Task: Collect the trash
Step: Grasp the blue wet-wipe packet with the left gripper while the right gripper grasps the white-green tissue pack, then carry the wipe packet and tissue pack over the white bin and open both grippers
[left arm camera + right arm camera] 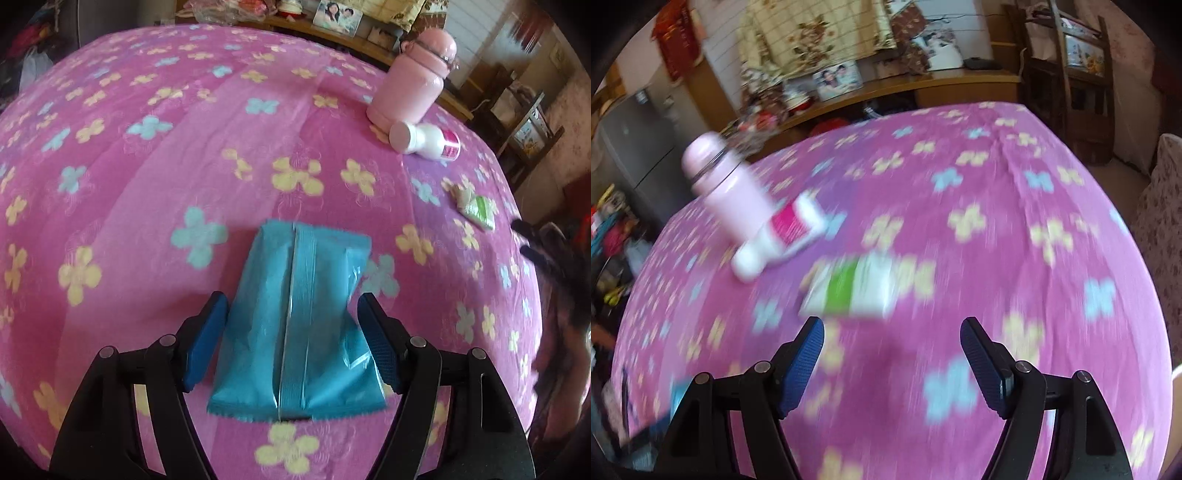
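Note:
A teal foil packet [295,317] lies flat on the pink flowered tablecloth [147,206]. My left gripper [291,299] straddles it with a blue pad on each side; the jaws are open, and thin gaps show at the packet's edges. A crumpled green-and-white wrapper [476,210] lies to the right, near the table's edge. In the blurred right wrist view this wrapper [857,288] sits just ahead of my right gripper [892,323], which is open with only cloth between its fingers.
A pink lidded bottle [410,85] stands at the far right of the table, and a small white bottle with a magenta label [424,140] lies on its side beside it. Behind the table are a wooden shelf with photos [838,79] and a wooden chair [1071,74].

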Motion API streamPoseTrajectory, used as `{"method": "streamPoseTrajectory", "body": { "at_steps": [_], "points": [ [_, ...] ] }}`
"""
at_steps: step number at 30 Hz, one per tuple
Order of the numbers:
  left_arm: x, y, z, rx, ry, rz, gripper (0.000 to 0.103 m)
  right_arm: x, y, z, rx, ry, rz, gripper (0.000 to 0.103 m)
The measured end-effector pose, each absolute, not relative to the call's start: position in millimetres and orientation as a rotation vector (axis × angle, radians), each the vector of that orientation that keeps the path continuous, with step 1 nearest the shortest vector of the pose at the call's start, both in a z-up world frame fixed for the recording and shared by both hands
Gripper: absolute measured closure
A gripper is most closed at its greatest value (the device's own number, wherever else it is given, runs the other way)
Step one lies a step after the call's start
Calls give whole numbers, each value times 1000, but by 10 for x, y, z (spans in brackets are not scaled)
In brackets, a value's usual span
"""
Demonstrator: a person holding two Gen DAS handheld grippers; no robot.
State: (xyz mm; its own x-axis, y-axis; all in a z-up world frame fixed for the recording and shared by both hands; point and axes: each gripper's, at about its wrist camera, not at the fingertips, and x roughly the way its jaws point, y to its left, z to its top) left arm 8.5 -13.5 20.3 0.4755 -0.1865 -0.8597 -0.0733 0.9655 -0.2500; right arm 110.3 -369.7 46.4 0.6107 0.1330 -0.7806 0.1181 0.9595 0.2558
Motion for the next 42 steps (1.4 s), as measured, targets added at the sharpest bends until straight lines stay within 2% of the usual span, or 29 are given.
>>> {"method": "streamPoseTrajectory", "body": {
  "at_steps": [4, 8, 16, 20, 22, 25, 29, 30, 32, 33, 34, 36, 39, 42],
  "points": [
    [124, -165, 194, -233, 1077, -79, 31, 1662, -3755, 405, 232, 933, -64, 29],
    [111, -207, 188, -195, 1080, -90, 31, 1927, -3708, 224, 134, 1032, -71, 29],
    [39, -155, 199, -222, 1080, -138, 31, 1011, -3410, 221, 50, 1107, 109, 29],
    [16, -161, 208, -241, 1089, -157, 31, 678, -3336, 357, 56, 1037, 104, 29],
    [5, -163, 221, -258, 1089, -166, 31, 608, -3296, 414, 130, 1016, 136, 28],
    [-2, -188, 229, -257, 1092, -170, 31, 632, -3084, 438, 188, 996, 167, 16],
    [-32, -268, 223, -231, 1098, -173, 31, 902, -2753, 271, 171, 1026, 146, 16],
    [-36, -288, 217, -220, 1098, -167, 31, 933, -2710, 232, 169, 1035, 143, 19],
    [-48, -326, 199, -194, 1084, -156, 31, 951, -2662, 191, 124, 1030, 122, 34],
    [-62, -346, 193, -183, 1072, -156, 32, 924, -2658, 192, 96, 1017, 118, 54],
    [-76, -363, 190, -170, 1065, -158, 33, 863, -2645, 199, 76, 1013, 122, 56],
    [-113, -392, 199, -167, 1058, -179, 43, 712, -2698, 225, 71, 1013, 157, 63],
    [-194, -469, 231, -171, 1062, -210, 49, 395, -2847, 326, 69, 985, 174, 65],
    [-345, -606, 329, -169, 1035, -248, 50, 53, -3011, 409, 87, 970, 184, 65]
  ]
}}
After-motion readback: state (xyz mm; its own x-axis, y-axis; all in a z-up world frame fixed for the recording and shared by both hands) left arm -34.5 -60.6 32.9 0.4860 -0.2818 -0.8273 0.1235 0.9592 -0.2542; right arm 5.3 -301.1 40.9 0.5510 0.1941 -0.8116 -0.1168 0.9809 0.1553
